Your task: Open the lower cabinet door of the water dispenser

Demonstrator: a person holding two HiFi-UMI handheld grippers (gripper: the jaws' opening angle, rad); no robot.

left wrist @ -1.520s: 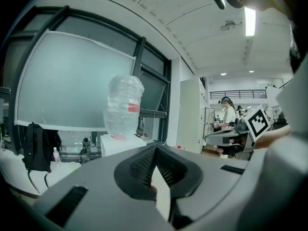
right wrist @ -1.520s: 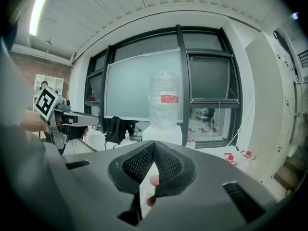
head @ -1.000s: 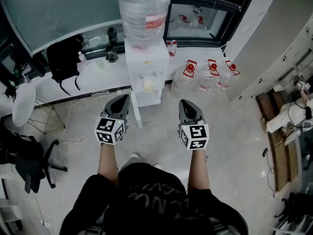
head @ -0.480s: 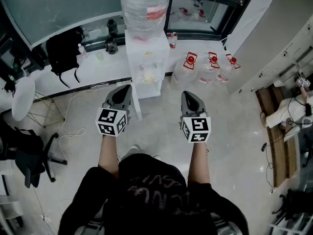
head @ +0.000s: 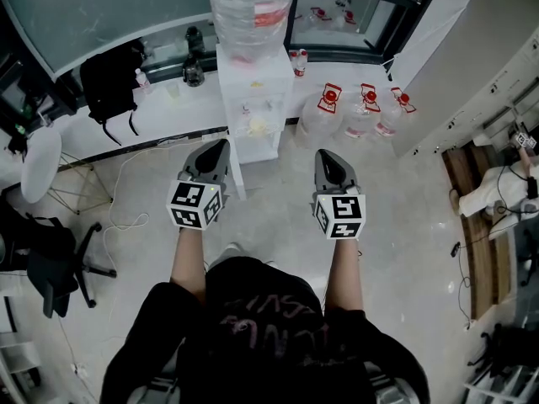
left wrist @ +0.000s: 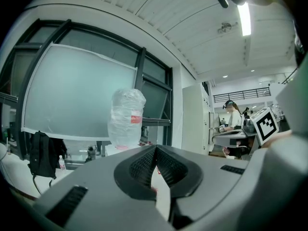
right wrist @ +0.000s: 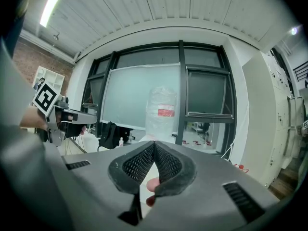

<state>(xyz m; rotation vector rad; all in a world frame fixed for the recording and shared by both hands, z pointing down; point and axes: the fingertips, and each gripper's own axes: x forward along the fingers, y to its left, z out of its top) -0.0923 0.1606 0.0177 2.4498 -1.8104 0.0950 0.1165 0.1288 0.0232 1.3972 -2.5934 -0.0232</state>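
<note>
Grey jaws of our left gripper (head: 221, 144) and right gripper (head: 323, 154) are pressed together on nothing, held level, side by side: a carrying pose, we judge, since the water dispenser (head: 253, 87) stands well ahead, its lower cabinet door (head: 258, 147) too foreshortened to read as shut or open.

Pale glossy floor (head: 404, 225); black-framed windows (head: 341, 19); office chair (head: 52, 269) left; ceiling strip light (left wrist: 245, 19) lit.
</note>
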